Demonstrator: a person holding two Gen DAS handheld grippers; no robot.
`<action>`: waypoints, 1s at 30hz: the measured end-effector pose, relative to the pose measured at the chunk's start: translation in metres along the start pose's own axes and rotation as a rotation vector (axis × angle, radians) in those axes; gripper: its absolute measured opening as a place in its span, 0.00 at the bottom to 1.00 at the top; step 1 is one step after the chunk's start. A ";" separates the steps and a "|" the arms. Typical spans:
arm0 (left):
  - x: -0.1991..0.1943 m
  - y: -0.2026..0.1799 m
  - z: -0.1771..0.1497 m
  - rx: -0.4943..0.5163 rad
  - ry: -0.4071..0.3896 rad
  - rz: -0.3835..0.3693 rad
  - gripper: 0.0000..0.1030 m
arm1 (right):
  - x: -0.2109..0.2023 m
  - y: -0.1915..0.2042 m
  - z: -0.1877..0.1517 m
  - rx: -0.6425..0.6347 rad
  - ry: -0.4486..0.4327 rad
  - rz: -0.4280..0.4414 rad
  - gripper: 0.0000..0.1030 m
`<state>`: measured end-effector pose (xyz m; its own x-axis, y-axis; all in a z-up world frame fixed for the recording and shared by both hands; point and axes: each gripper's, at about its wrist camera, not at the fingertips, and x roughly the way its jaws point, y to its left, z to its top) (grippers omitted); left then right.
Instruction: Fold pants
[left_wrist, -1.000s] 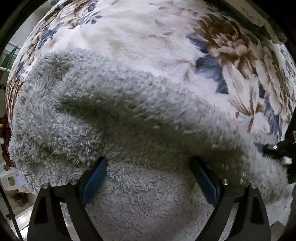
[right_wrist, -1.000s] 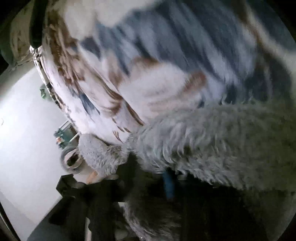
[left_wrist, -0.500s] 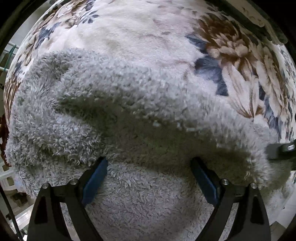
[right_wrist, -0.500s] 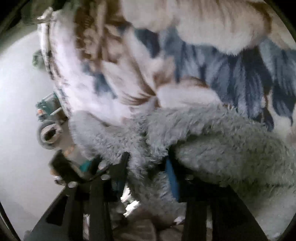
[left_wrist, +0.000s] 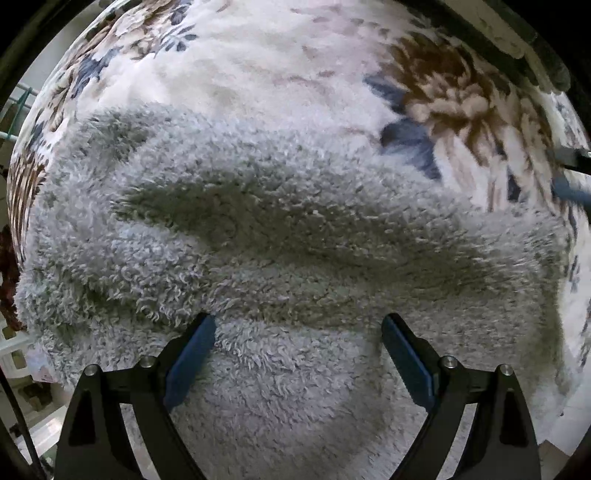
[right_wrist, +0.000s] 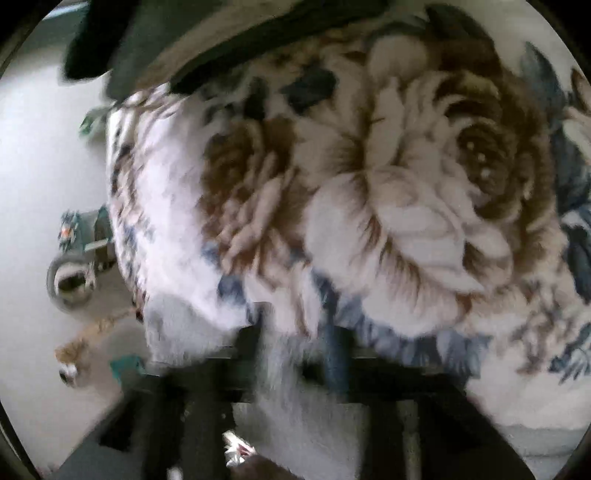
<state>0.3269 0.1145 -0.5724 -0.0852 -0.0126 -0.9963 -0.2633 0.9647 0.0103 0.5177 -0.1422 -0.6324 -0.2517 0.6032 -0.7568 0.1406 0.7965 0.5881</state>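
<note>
The grey fluffy pants (left_wrist: 280, 229) lie folded across a floral blanket (left_wrist: 258, 62). My left gripper (left_wrist: 299, 325) points straight down over their near part, its blue-padded fingers (left_wrist: 192, 350) wide open on the pile with nothing pinched. My right gripper (right_wrist: 295, 343) is blurred by motion and its jaws are opening. A strip of grey fabric (right_wrist: 291, 387) shows in the gap between them, and no grip on it can be seen. In the left wrist view the right gripper's fingers (left_wrist: 570, 192) hang over the blanket, beyond the pants' right end.
The blanket (right_wrist: 406, 184) with big brown and blue flowers fills the right wrist view. Its edge drops to a pale floor (right_wrist: 33, 166) on the left, where a roll of tape (right_wrist: 70, 280) and small items lie. A dark band (right_wrist: 155, 37) runs along the far edge.
The right gripper let go of the pants' end, rose and swung away over the blanket. That end now lies flat on the folded pants. The left gripper stayed put.
</note>
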 end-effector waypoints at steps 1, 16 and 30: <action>-0.003 -0.001 0.001 0.002 -0.004 -0.005 0.89 | -0.001 0.000 -0.010 -0.012 0.022 -0.001 0.81; -0.007 -0.036 -0.001 0.091 -0.056 0.038 0.89 | 0.076 -0.004 -0.010 -0.033 0.083 -0.172 0.08; -0.066 -0.135 -0.045 0.319 -0.171 -0.039 0.97 | -0.109 -0.084 -0.170 0.170 -0.626 -0.093 0.92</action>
<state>0.3244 -0.0265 -0.5042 0.0882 -0.0333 -0.9955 0.0526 0.9982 -0.0287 0.3706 -0.2823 -0.5510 0.3279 0.4004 -0.8557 0.3079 0.8110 0.4975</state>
